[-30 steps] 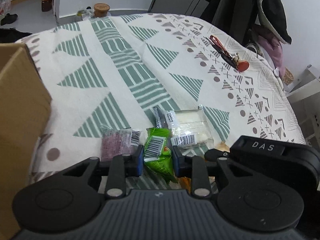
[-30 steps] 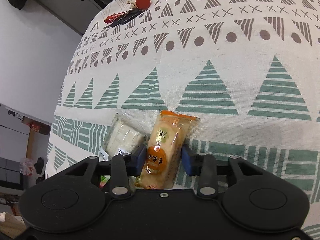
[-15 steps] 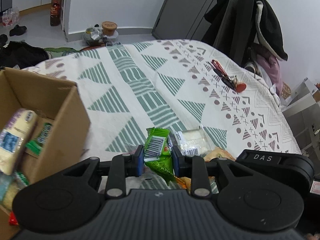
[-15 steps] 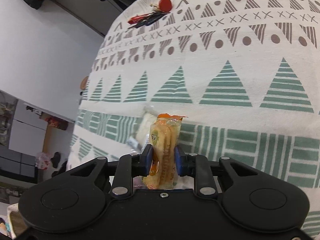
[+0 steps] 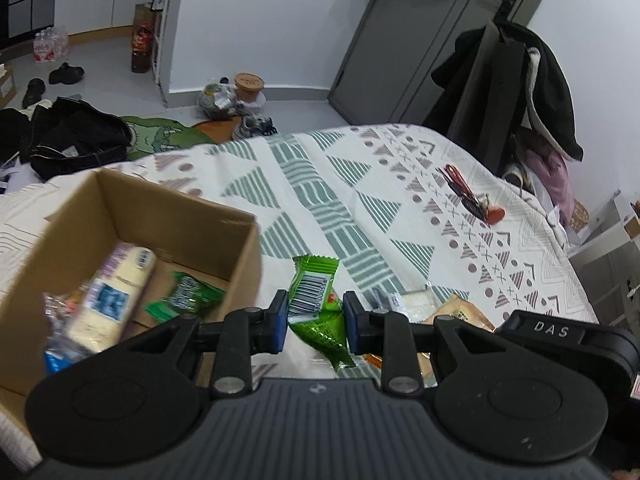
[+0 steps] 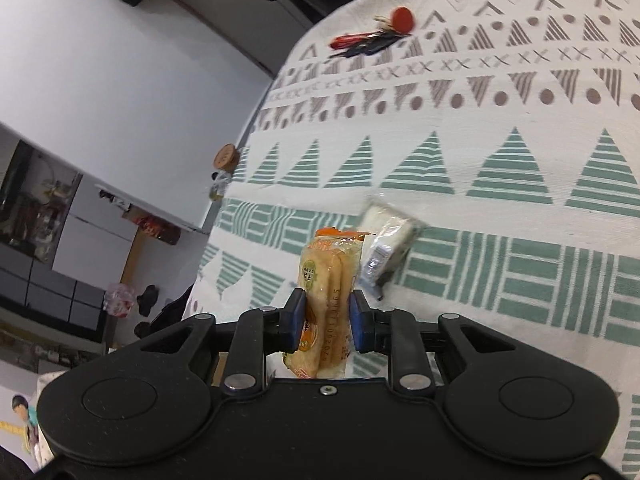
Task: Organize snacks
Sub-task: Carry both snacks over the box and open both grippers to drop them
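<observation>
Two snack packets held above the patterned bedspread, beside the box.

The green snack packet point(image 5: 318, 304) was clamped in the left gripper point(image 5: 316, 322), just right of the open cardboard box point(image 5: 240, 264) holding other snacks. The right gripper point(image 6: 326, 320) pinched an orange rice-cracker packet point(image 6: 328, 284) above the bedspread point(image 6: 500, 184); a clear-wrapped white snack point(image 6: 386, 236) lay beyond.

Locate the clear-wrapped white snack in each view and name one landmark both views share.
Left wrist view: the white snack lies on the cloth just beyond the tool's right finger, partly hidden.
Right wrist view: it lies right of centre, beside the held orange pack.
Shared landmark: the red keys.
</observation>
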Motion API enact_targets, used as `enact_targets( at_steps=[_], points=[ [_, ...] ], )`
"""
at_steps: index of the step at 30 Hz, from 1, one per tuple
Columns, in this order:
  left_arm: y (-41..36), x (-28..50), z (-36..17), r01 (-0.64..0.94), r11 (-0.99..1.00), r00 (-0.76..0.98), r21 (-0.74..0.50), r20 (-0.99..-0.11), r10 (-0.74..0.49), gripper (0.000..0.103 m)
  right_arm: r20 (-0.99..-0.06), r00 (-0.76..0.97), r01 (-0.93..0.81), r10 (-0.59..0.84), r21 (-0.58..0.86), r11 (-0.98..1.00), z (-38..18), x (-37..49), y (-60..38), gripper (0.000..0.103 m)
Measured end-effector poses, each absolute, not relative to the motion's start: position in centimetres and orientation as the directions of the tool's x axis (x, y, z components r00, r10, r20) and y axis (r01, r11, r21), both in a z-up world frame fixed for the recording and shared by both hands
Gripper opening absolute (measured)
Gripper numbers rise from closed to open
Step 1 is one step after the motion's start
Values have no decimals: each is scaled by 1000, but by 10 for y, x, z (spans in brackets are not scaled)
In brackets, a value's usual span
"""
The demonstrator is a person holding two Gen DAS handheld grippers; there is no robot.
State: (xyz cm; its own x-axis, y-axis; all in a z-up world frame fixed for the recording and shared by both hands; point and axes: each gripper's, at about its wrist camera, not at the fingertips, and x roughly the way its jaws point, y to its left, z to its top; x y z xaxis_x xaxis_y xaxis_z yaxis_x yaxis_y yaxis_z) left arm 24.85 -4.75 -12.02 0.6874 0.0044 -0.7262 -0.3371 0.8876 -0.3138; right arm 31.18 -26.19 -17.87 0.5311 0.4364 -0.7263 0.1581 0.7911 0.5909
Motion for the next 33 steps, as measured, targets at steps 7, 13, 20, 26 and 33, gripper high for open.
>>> enact_targets(
  at_steps=[7, 13, 20, 26, 33],
  points=[
    [-25, 233, -105, -367, 877, 703, -312, -710, 41, 28, -701, 532, 92, 474, 605, 791, -167, 300, -244, 23],
    [-2, 217, -99, -404, 862, 702, -307, -708, 76, 28, -674, 536, 36, 508, 619, 784, -157, 291, -230, 23],
    [16, 203, -101, -433, 846, 688, -311, -721, 87, 28, -648, 532, -36, 545, 626, 779, -147, 280, -212, 23],
    [30, 199, -105, -464, 835, 655, -297, -750, 97, 38, -610, 537, -98, 583, 641, 761, -137, 272, -200, 23],
    [48, 189, -101, -492, 815, 661, -306, -741, 121, 54, -573, 521, -167, 632, 658, 734, -131, 265, -182, 23]
  ],
)
